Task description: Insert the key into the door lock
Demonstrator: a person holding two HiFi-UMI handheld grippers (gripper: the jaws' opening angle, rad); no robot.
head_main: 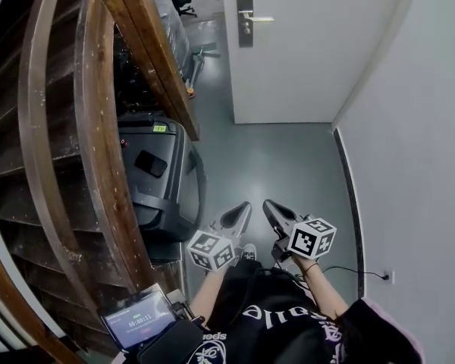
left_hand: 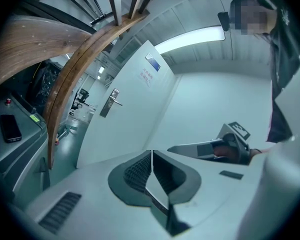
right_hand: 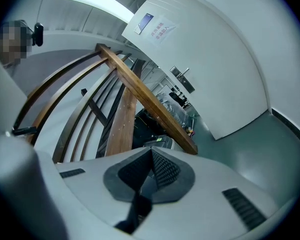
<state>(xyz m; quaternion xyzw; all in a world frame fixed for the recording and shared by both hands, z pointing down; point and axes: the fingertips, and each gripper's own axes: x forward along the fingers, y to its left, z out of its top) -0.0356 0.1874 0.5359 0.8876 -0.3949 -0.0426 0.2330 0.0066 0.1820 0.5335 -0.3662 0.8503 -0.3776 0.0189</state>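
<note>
The white door [head_main: 311, 51] stands across the floor ahead, shut, with a metal lock plate and lever handle [head_main: 245, 19] near its left edge. The same handle [left_hand: 111, 102] shows in the left gripper view, and the handle [right_hand: 182, 79] is small in the right gripper view. My left gripper [head_main: 241, 212] and right gripper [head_main: 271, 209] hang side by side low over the floor, well short of the door. Each is shut, pads meeting at the tips [left_hand: 151, 154] [right_hand: 151, 151]. No key shows in any view. The right gripper [left_hand: 210, 149] also appears in the left gripper view.
A curved wooden stair rail [head_main: 148, 48] fills the left. A grey machine [head_main: 163, 180] with a black phone [head_main: 150, 163] on top stands beside it. A lit handheld screen [head_main: 136, 318] sits at bottom left. A white wall with a socket [head_main: 384, 277] bounds the right.
</note>
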